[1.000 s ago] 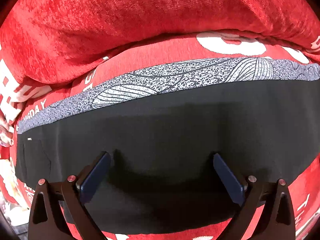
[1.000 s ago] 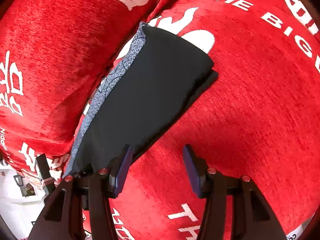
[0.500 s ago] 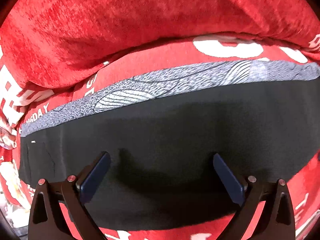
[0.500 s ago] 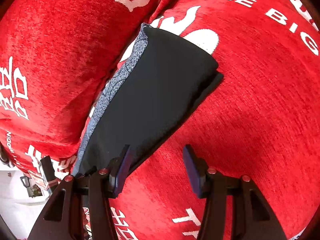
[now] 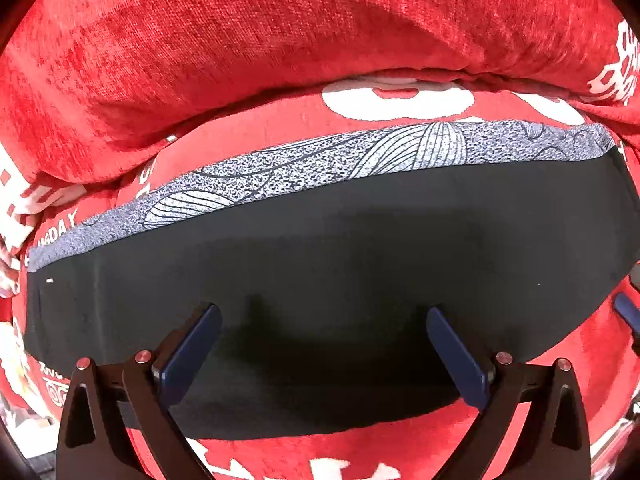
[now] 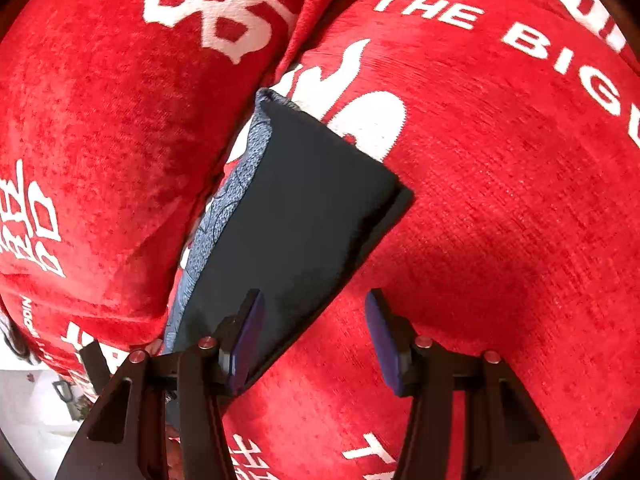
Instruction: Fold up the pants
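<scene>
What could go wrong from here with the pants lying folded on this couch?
1. The pants lie on a rounded, soft red seat cushion; pressing down may shift or wrinkle the layers.
2. At the far end a lower layer peeks out past the top one, so another fold could come out uneven.
3. The patterned grey strip runs close to the back cushion; it might snag there. Both tongs, left and right, are open and hold nothing.
</scene>
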A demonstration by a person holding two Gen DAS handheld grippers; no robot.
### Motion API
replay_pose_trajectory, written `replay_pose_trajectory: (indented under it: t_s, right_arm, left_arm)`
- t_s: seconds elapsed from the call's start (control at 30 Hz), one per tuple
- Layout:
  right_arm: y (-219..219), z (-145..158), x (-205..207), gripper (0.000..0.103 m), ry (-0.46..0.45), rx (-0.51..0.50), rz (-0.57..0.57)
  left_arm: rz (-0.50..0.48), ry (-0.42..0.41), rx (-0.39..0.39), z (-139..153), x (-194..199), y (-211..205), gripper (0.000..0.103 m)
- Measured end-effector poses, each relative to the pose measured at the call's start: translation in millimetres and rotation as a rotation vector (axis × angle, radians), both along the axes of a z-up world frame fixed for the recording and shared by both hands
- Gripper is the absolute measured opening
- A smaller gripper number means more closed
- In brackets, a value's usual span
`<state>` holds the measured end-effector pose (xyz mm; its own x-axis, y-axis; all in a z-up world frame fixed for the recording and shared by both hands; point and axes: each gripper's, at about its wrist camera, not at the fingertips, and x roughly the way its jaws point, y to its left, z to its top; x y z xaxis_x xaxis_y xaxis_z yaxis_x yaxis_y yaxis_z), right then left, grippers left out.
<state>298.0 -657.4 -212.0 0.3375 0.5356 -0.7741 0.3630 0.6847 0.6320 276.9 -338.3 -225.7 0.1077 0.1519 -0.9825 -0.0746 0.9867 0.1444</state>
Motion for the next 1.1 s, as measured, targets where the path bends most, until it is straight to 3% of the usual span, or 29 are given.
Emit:
replay_pose_trajectory:
  t_s: [0.17,0.37,0.7,0.9,0.93,1.0,1.1]
  right_arm:
    - [-3.7,-2.9,-2.4,0.057,0.005,0.030,-0.011]
    - [-1.5,-6.3,-3.3,0.057,-0.016,0.073,0.001]
    - [1.0,-19.2,17.4,0.058,-0.114,0.162,-0.024]
    - [13.0,-26.0,30.6,0.058,-0.117,0.215,-0.028]
    - [13.9,-26.3,32.4,0.054,-0.110,0.216,-0.031]
    - [15.7,-26.8,37.8,0.014,-0.056,0.177,-0.019]
    - [16.6,-13.8,39.8,0.013,-0.076,0.174,0.001]
  left_arm:
    - [0.001,-0.013,-0.020,5.3,3.7,-6.6,0.103]
    - [0.013,0.026,-0.020,-14.9,5.3,-8.2,0.103]
    - [0.011,0.007,-0.014,-19.1,3.3,-13.1,0.103]
    - [0.005,0.003,-0.009,-16.1,-2.0,-23.6,0.103]
    - [-0.002,0.006,-0.006,-14.7,-1.4,-24.5,0.103]
    - [-0.016,0.000,0.013,-9.3,2.4,-25.0,0.103]
    - [-0.021,-0.091,0.028,14.4,7.7,-25.4,0.103]
